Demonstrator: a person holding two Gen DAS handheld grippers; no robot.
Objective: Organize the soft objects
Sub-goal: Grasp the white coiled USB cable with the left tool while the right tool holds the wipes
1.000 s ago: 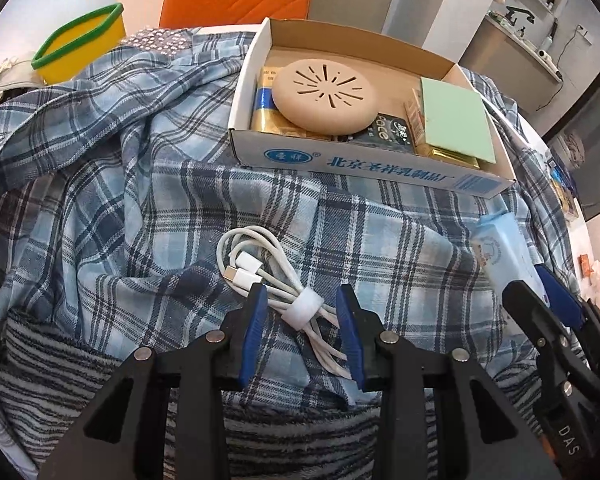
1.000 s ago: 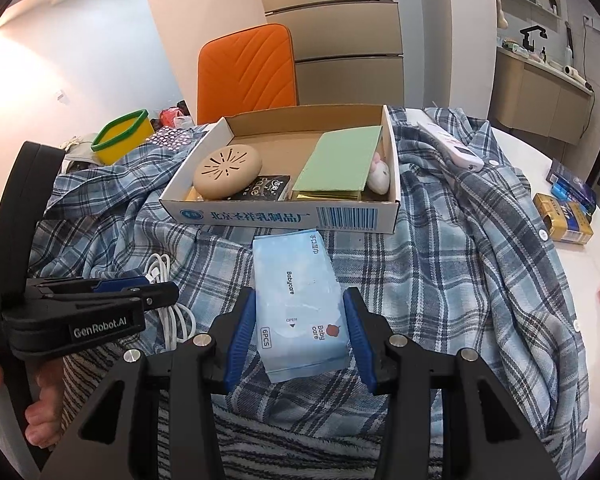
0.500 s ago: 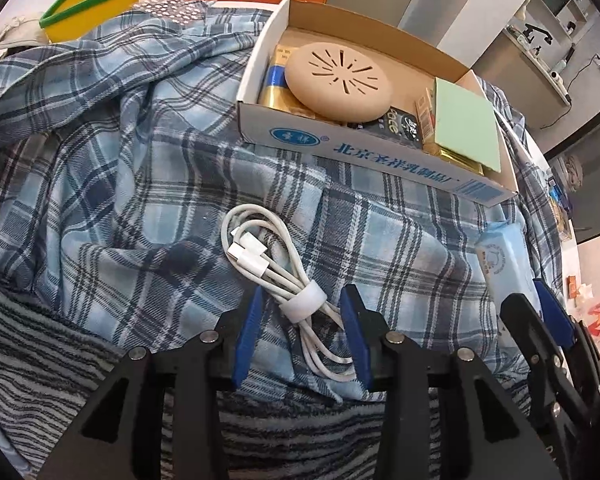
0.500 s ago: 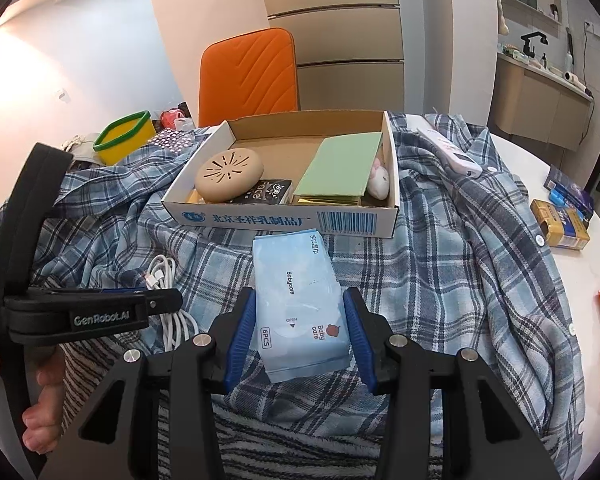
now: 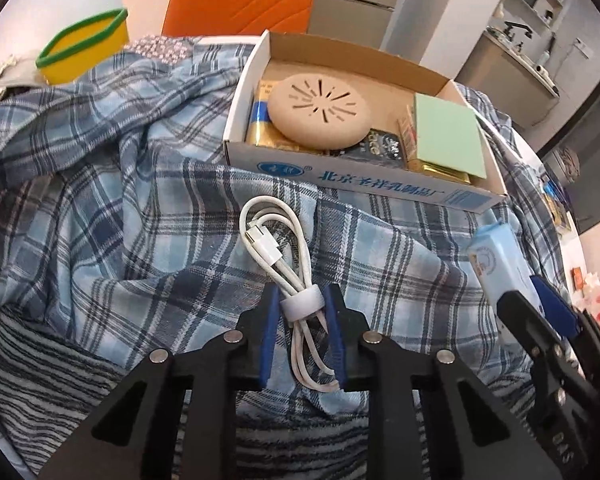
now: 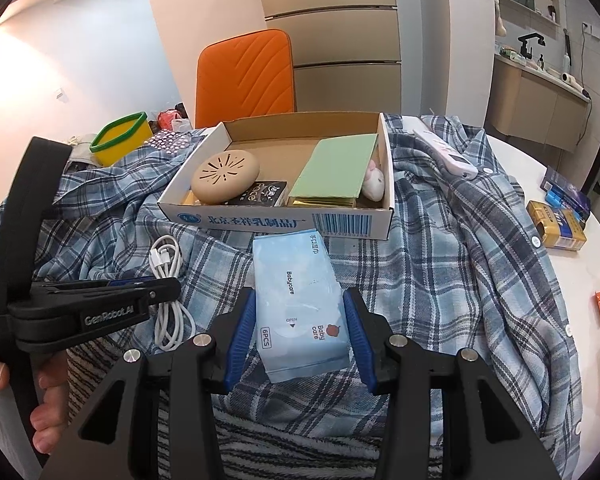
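Note:
A coiled white cable [image 5: 278, 256] with a white strap lies on the blue plaid shirt [image 5: 120, 208]. My left gripper [image 5: 301, 308] is shut on the cable at its strap. A light blue wipes pack [image 6: 300, 300] lies on the shirt in front of the cardboard box [image 6: 276, 220]. My right gripper [image 6: 300, 332] is shut on the wipes pack, one pad on each long side. In the right wrist view the left gripper [image 6: 156, 292] shows side-on over the cable [image 6: 168, 272]. The wipes pack [image 5: 500, 264] also shows at the right of the left wrist view.
The box holds a round beige disc [image 6: 225, 176], a green pad [image 6: 336, 168], dark and gold packets and a small pink toy [image 6: 374, 180]. A yellow basket [image 6: 120, 136] and orange chair [image 6: 246, 76] stand behind. Small boxes [image 6: 556, 224] lie on the white table, right. A striped towel [image 6: 300, 444] lies nearest.
My left gripper moved forward and its jaws closed from wide apart onto the cable's strap. The right gripper stayed around the wipes pack with hardly any motion.

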